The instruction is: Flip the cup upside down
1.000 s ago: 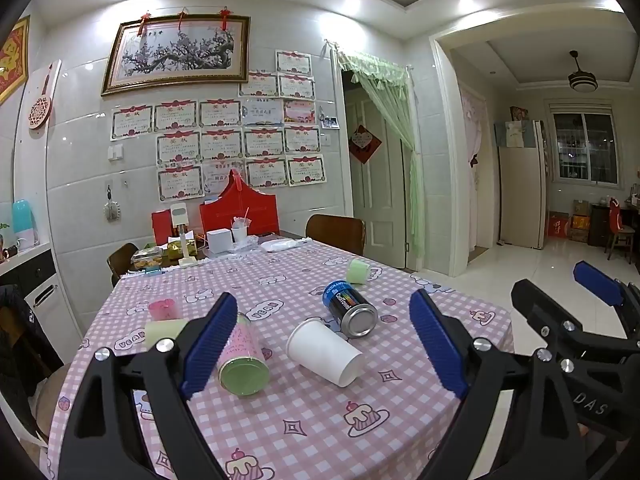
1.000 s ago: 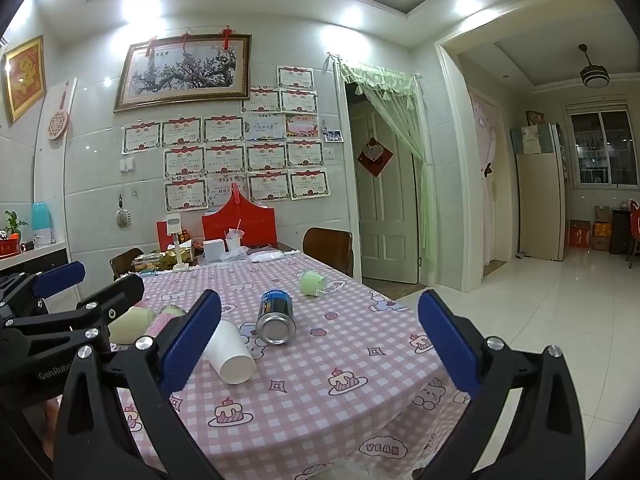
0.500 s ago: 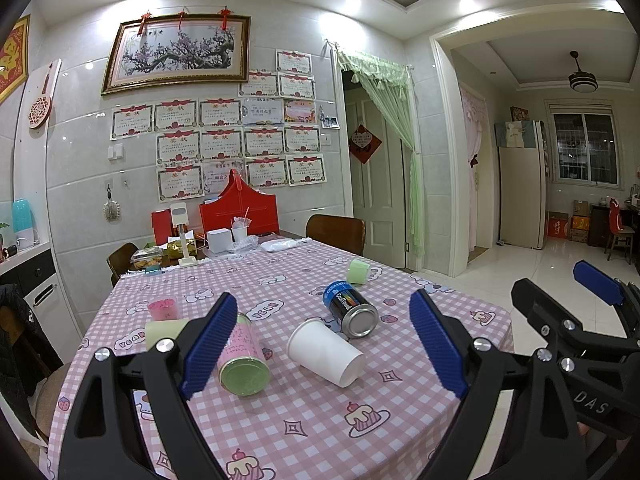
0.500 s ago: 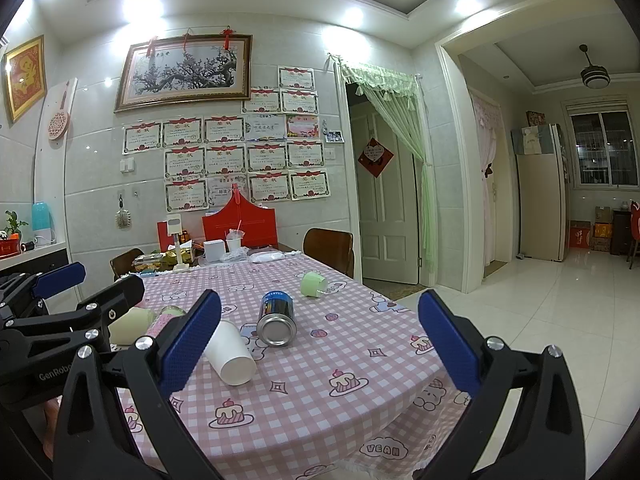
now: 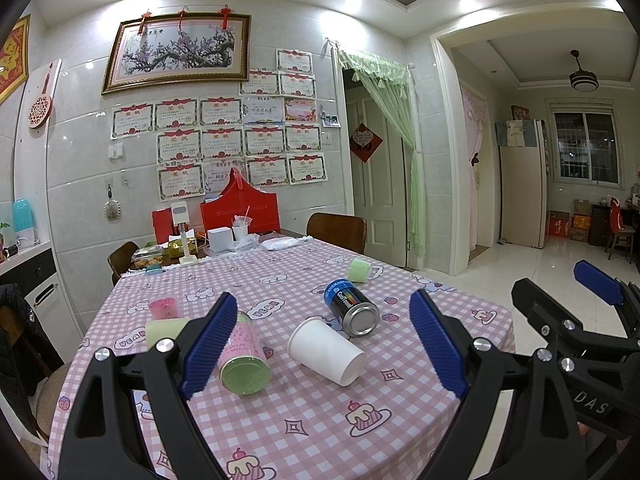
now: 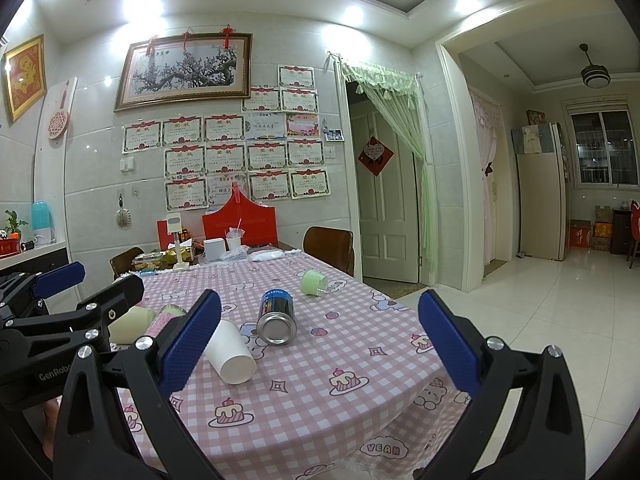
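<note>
A white paper cup [image 5: 326, 350] lies on its side on the pink checked tablecloth [image 5: 320, 420], mouth toward me; it also shows in the right wrist view [image 6: 230, 352]. My left gripper [image 5: 322, 344] is open and empty, held above the table's near edge with the cup seen between its blue pads. My right gripper [image 6: 318, 344] is open and empty, to the right of the left one, with the cup near its left pad [image 6: 188, 344]. The right gripper also shows at the right of the left wrist view [image 5: 592, 320].
A blue can [image 5: 352, 306] lies beside the cup. A pink tube with a green end [image 5: 242, 354] lies to the left. A pale green cup [image 5: 358, 270], a pink cup [image 5: 162, 308] and a cream cup [image 5: 160, 332] lie around. Boxes and clutter [image 5: 224, 232] fill the far end.
</note>
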`<state>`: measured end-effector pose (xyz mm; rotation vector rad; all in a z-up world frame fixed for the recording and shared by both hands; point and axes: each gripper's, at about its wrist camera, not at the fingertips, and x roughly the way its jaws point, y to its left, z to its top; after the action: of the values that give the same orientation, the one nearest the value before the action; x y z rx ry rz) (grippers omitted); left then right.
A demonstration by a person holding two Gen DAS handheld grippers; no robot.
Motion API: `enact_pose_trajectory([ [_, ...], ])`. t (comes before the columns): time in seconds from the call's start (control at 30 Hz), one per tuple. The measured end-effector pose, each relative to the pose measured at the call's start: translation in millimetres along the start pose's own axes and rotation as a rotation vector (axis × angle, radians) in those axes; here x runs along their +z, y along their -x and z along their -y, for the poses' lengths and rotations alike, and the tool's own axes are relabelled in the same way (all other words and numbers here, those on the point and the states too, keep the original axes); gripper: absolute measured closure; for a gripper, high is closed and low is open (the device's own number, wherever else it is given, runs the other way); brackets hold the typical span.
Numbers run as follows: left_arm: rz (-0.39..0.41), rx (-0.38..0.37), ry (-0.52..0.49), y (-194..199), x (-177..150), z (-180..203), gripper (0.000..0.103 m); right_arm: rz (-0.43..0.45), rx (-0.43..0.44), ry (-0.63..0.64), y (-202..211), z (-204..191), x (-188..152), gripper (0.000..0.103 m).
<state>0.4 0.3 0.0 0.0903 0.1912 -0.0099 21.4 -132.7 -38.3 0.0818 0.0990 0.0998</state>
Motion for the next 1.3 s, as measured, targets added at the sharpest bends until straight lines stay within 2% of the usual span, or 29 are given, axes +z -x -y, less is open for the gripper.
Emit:
enact_pose_trajectory([
  [1.3,-0.012,-0.002,-0.002,-13.4,-20.3,-2.6,0.016,-0.018,-0.002,-0.007,-10.9,-0.6,-10.4,0.008],
])
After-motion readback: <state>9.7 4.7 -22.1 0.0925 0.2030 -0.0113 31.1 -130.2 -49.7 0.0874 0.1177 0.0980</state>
